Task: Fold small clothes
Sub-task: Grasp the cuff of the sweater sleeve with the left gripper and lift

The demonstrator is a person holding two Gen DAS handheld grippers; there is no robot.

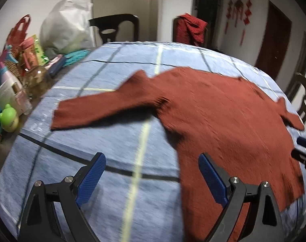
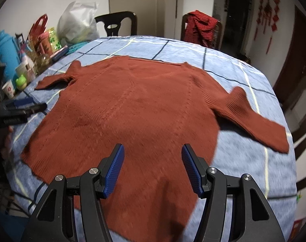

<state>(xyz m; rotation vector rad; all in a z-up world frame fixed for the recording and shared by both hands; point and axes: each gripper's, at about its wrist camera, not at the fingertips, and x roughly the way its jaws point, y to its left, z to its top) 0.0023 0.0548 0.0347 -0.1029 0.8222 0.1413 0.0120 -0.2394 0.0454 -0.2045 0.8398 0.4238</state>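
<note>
Right, I have the rust-red sweater point(image 2: 132, 104) lying flat and unfolded on the blue checked cloth point(image 1: 88, 133) that covers the tabletop, both sleeves stretched out to the sides. My left hand-held gripper point(image 1: 152, 178) hangs above the cloth with its blue pads point(image 1: 90, 181) spread wide and nothing between them; the sweater's hem edge sits just under and beyond its right finger, while the body of the garment runs ahead and off to the right. One sleeve point(image 1: 96, 111) lies ahead of this gripper, reaching out to the left. My right hand-held gripper point(image 2: 153, 170) hovers over the lower middle of the sweater, jaws apart, pads clear of the knit, fabric directly beneath and ahead of it. The other sleeve point(image 2: 253, 119) trails off to the right of that gripper, its cuff near the cloth's edge. Far ahead and to the left of both grippers I see a clutter of items: a white plastic bag point(image 1: 66, 26), a small green frog figure point(image 1: 8, 119), a blue flask point(image 2: 5, 50). Dark chairs point(image 2: 118, 23) stand beyond the far edge, one draped with a red garment point(image 2: 201, 28). Both views are a bit blurred.
</note>
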